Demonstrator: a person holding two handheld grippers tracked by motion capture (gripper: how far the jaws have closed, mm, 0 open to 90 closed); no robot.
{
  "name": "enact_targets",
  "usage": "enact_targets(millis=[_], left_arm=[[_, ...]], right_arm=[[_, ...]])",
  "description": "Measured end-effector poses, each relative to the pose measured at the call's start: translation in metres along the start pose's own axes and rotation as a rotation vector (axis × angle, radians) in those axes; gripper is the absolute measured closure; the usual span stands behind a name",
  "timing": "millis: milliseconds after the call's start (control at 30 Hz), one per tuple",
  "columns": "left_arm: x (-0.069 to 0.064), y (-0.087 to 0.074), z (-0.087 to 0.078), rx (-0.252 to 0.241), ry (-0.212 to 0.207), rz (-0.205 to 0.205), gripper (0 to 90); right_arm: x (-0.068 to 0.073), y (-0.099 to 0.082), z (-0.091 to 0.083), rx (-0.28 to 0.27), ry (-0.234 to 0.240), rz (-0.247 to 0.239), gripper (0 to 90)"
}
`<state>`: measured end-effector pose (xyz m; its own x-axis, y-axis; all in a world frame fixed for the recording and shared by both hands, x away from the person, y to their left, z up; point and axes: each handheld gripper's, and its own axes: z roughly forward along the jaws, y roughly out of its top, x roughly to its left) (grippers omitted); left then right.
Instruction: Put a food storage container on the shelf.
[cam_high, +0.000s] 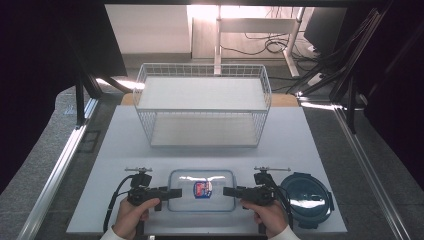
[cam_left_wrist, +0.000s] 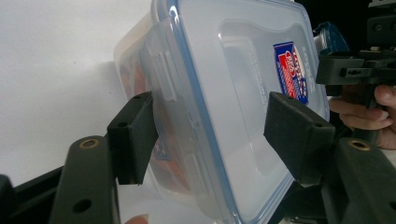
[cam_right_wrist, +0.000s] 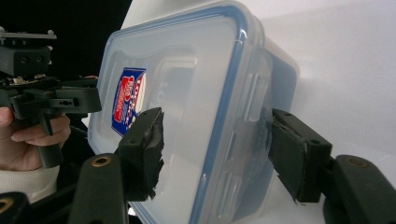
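two hands come in at the bottom of the high view, each holding a gripper turned inward at a clear plastic box (cam_high: 202, 190) that lies on the white table (cam_high: 120, 150) between them. the left gripper (cam_high: 175, 192) has one jaw over the lid and one under the box's left end; in the left gripper view the lower pad sits against the side latch while the upper pad looks a little off the lid, so i cannot tell whether it is clamped yet. the right gripper (cam_high: 229, 191) straddles the right end the same way, and in the right gripper view both pads seem to touch the box, though whether they press is hard to say.

as a judgement, the work is at its start: the box sits low on the table near the person, lid on, with a blue and red label (cam_high: 202, 189) on top, and nothing looks lifted. the wire rack (cam_high: 202, 107) farther back has both shelves bare, so if the box is meant for it, the lift and the placing are still to do.

counted: one clear box, one round dark-blue container (cam_high: 306, 198) just right of the right hand, one two-shelf rack, two grippers, two hands.
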<state>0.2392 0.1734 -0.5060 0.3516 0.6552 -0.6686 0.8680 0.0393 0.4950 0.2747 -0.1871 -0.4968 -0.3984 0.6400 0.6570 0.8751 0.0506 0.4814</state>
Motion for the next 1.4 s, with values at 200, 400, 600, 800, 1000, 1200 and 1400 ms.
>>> enact_targets(millis=[200,400,600,800,1000,1200,1400], left_arm=[[-0.007,0.000,-0.006,-0.032,0.020,0.031,41.9],[-0.009,0.000,-0.009,-0.052,0.033,0.054,42.6],[-0.012,0.001,-0.012,-0.066,0.027,0.073,42.9],[-0.017,0.004,-0.016,-0.088,0.017,0.087,42.9],[-0.023,0.014,-0.019,-0.102,0.005,0.111,42.9],[-0.028,0.024,-0.022,-0.111,-0.008,0.129,42.9],[-0.038,0.039,-0.025,-0.128,-0.013,0.165,43.3]], right_arm=[[0.007,0.002,-0.006,-0.026,-0.016,-0.055,41.1],[0.014,0.001,-0.006,-0.031,-0.031,-0.110,41.1],[0.020,0.003,-0.010,-0.046,-0.045,-0.159,41.0],[0.028,0.007,-0.017,-0.071,-0.055,-0.206,41.1],[0.033,0.012,-0.025,-0.094,-0.060,-0.228,41.7],[0.038,0.020,-0.033,-0.116,-0.061,-0.254,42.3],[0.042,0.030,-0.044,-0.146,-0.059,-0.276,42.5]])
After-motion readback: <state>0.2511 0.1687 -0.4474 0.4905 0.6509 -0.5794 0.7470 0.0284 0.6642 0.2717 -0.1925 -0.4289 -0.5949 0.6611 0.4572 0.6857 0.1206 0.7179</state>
